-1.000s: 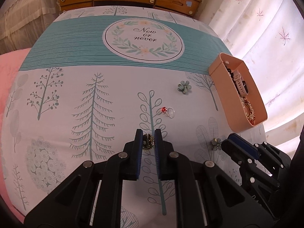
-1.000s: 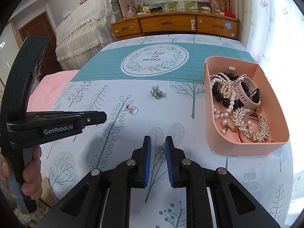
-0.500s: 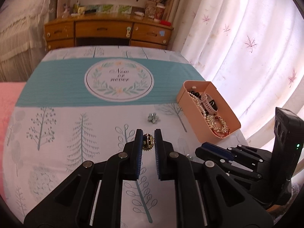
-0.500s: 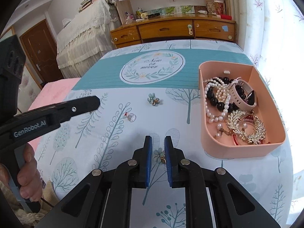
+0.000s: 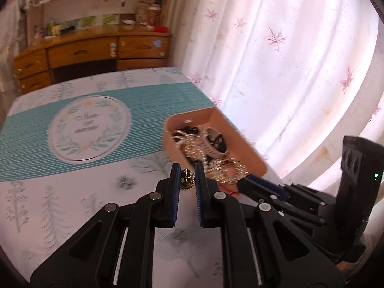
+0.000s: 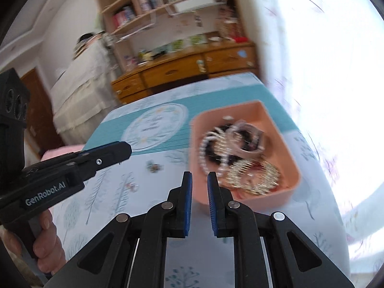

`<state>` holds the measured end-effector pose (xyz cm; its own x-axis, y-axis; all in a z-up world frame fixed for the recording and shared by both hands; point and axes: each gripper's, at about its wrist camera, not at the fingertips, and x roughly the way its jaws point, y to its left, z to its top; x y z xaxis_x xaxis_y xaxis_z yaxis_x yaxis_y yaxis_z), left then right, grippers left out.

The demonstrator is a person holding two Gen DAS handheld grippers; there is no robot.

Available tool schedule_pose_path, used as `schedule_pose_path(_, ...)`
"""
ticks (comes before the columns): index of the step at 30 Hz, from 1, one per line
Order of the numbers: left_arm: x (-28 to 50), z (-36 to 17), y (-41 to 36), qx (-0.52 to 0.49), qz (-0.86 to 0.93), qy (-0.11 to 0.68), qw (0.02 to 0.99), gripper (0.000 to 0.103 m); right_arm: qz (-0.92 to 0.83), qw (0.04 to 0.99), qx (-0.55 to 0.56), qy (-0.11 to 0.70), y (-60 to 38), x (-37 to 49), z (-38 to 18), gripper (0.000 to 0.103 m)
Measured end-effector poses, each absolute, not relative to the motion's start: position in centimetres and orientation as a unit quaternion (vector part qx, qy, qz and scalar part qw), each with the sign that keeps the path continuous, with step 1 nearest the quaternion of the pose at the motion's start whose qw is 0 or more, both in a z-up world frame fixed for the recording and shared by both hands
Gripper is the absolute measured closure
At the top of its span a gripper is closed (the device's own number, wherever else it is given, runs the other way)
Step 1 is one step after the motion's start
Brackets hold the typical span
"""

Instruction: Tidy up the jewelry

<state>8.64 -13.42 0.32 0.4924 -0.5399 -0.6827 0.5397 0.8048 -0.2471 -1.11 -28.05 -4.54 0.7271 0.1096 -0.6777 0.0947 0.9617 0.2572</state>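
My left gripper (image 5: 187, 169) is shut on a small dark brooch with a gold rim (image 5: 187, 180), held in the air just short of the pink box (image 5: 249, 153). The box (image 6: 264, 200) holds pearls, black beads, a watch and gold pieces. In its own view my right gripper (image 6: 198, 176) hangs at the box's near left corner, jaws close together, and no piece shows in the narrow gap. From the left wrist view its tip (image 5: 244, 182) is beside the left gripper. A flower piece (image 6: 153, 166) and a ring (image 6: 133, 187) lie on the tree-print cloth.
A wooden desk with drawers (image 5: 84, 52) stands behind the table, shelves above it. A white leaf-print curtain (image 5: 288, 72) hangs close on the right. A bed with a white cover (image 6: 79, 88) is at the left. A person's hand (image 6: 45, 247) holds the left gripper's handle.
Both grippers have risen and swung right toward the pink box, and both views have tilted. The brooch stays in the left gripper. The flower piece seen between the right fingers no longer shows there.
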Motion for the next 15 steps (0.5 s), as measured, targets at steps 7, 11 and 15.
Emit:
schedule_pose_path(7,13.1,-1.9,-18.0,-0.048,-0.349,0.480,0.803,0.093,-0.001,0.895,0.231,0.382,-32.8,-0.6,-5.2,0.090)
schedule_pose_path(11,14.2,-3.5,-19.4,-0.048,-0.340,0.513,0.786,0.093,0.018,0.876,0.277,0.395,-34.2,-0.1,-6.2,0.090)
schedule_pose_path(15,14.6,-4.3,-19.6,-0.048,-0.335,0.533,0.776,0.092,0.036,0.855,0.323,0.404,-34.7,0.5,-7.2,0.090)
